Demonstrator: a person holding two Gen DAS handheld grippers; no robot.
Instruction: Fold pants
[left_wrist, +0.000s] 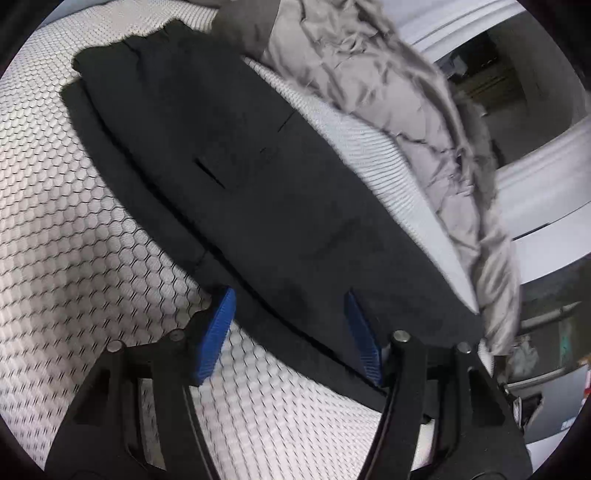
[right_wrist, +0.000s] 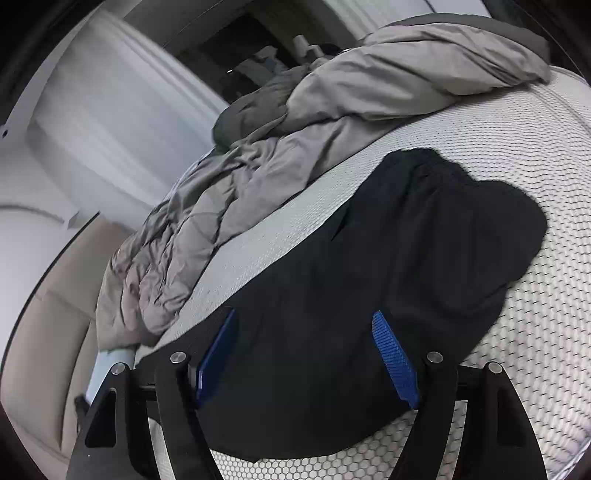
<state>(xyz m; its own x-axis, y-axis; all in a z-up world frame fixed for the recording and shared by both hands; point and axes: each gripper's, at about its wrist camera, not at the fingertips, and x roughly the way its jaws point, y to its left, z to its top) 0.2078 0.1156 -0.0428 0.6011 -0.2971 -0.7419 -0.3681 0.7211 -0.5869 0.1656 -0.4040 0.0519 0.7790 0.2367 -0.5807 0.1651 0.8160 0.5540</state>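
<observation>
Left gripper (left_wrist: 290, 299) is held open over the near pants edge, nothing gripped. Right gripper (right_wrist: 304, 319) likewise open, empty. Black pants (left_wrist: 236, 177) are laid flat on the honeycomb mattress (left_wrist: 74, 221); grey duvet (left_wrist: 369, 74) is bunched beyond.

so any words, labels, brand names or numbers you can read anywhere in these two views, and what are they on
None can be read.
The black pants show only seams and pocket slits, with no visible tag or print.
The grey duvet and the white honeycomb mattress cover are plain.
The cluttered items at the far right edge of the left wrist view are too small and blurred to tell if they carry text.
</observation>
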